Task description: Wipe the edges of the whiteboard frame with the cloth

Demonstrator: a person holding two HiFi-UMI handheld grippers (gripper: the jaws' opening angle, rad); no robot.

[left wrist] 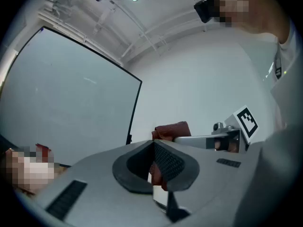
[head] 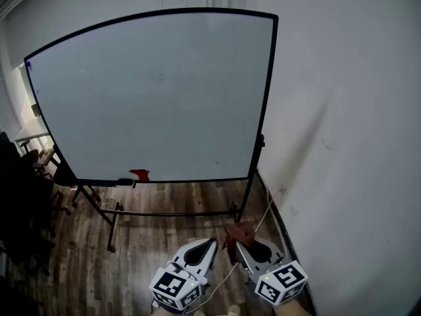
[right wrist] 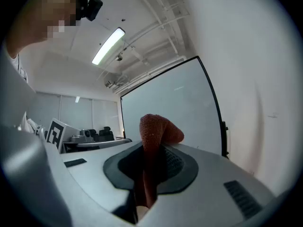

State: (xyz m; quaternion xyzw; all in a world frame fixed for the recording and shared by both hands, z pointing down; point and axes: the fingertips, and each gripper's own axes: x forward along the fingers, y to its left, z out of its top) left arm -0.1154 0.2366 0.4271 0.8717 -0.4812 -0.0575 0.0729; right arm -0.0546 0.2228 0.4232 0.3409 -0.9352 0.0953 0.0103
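An office meeting room, shown by a rolling whiteboard (head: 151, 97), office chairs (right wrist: 103, 134) and ceiling strip light (right wrist: 109, 46)

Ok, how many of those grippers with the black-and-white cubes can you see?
2. The left gripper is low in the head view, jaws together. The right gripper is beside it, pinching a dark red cloth. None look hidden.

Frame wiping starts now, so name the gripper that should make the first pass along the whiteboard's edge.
Right. The right gripper is shut on the reddish-brown cloth, and the whiteboard frame's right edge stands ahead on its side. The left gripper's jaws are together.
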